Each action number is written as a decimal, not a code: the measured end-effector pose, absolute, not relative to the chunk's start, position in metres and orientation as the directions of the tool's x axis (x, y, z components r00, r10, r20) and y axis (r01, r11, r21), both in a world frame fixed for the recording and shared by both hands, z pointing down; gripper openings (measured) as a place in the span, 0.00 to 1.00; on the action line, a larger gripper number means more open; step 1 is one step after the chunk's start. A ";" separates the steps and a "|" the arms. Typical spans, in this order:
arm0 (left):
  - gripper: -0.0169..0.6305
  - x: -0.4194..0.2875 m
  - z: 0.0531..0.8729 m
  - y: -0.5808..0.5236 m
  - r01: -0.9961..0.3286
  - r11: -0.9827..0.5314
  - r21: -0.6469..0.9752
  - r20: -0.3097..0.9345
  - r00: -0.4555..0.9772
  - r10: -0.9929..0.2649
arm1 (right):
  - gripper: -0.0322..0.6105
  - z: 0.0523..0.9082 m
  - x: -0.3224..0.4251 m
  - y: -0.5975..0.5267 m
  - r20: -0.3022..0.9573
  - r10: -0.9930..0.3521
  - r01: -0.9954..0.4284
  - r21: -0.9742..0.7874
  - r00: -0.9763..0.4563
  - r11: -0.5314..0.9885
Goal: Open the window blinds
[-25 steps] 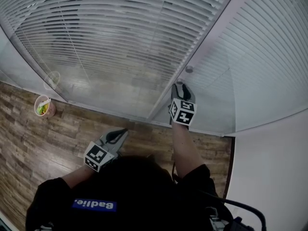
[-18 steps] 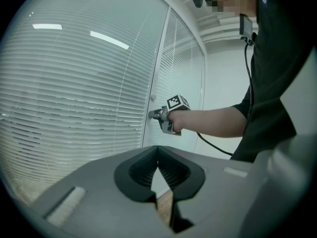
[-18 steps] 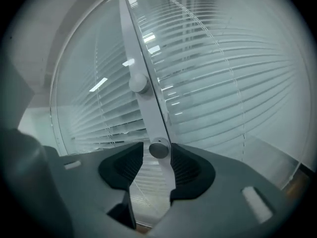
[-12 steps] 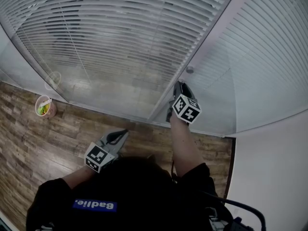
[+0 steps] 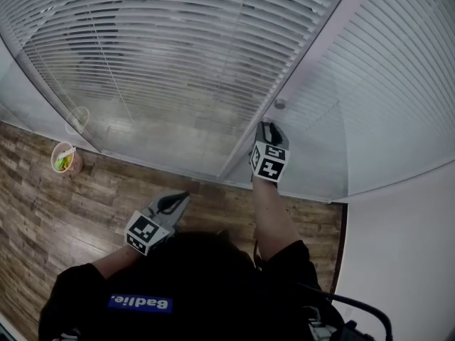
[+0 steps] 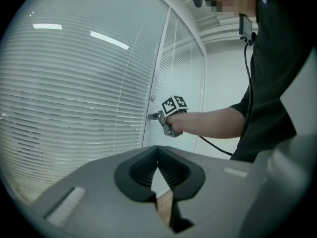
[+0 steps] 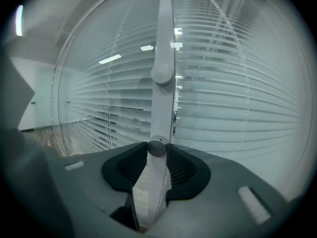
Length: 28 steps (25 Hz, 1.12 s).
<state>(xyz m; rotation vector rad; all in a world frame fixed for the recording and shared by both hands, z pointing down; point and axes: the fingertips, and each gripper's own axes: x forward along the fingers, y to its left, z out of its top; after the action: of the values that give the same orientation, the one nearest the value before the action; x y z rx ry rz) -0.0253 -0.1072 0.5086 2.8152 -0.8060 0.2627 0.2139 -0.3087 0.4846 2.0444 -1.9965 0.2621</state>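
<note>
right gripper is pinching the small round grey metal knob on the white vertical post between the two glass panes. Both pads are on it; the jaws have just been closing onto it. A second round grey knob sits further up the same post, untouched. The gripper points roughly level at the post, with the bare forearm straight out from the person in a black short-sleeved top.

left gripper: tips pressed together, nothing between them. It's held low at the person's left side over the brown wood-plank floor, well apart from the glass.

white horizontal-slat blinds hang behind the glass on both sides of the post. Left of the post a room shows through the gaps between slats. The right pane reads more opaque; can't tell its slat angle.

paper cup with green and yellow contents stands on the floor just beside the base of the left pane, toward the floor's left edge. Plain white wall at right.
</note>
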 end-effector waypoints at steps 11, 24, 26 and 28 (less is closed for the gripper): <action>0.03 -0.024 0.509 -0.108 -0.535 -0.833 0.142 0.225 0.837 -0.499 | 0.25 0.486 0.214 -0.310 0.316 -0.947 -0.990 0.140 0.049 -0.004; 0.03 -0.026 0.511 -0.108 -0.539 -0.830 0.143 0.228 0.834 -0.502 | 0.25 0.480 0.220 -0.307 0.205 -0.978 -0.956 -0.292 -0.037 -0.025; 0.03 -0.027 0.511 -0.108 -0.539 -0.830 0.144 0.228 0.834 -0.502 | 0.25 0.481 0.221 -0.307 0.217 -0.976 -0.958 -0.284 -0.032 -0.032; 0.03 -0.027 0.511 -0.108 -0.539 -0.830 0.144 0.227 0.834 -0.503 | 0.25 0.481 0.220 -0.308 0.231 -0.973 -0.970 -0.241 -0.023 -0.035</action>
<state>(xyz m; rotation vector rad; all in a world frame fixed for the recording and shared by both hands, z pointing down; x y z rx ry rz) -0.0268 -0.1077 0.5110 2.8122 -0.8079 0.2660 0.2198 -0.3079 0.4806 2.2014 -2.1881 0.5339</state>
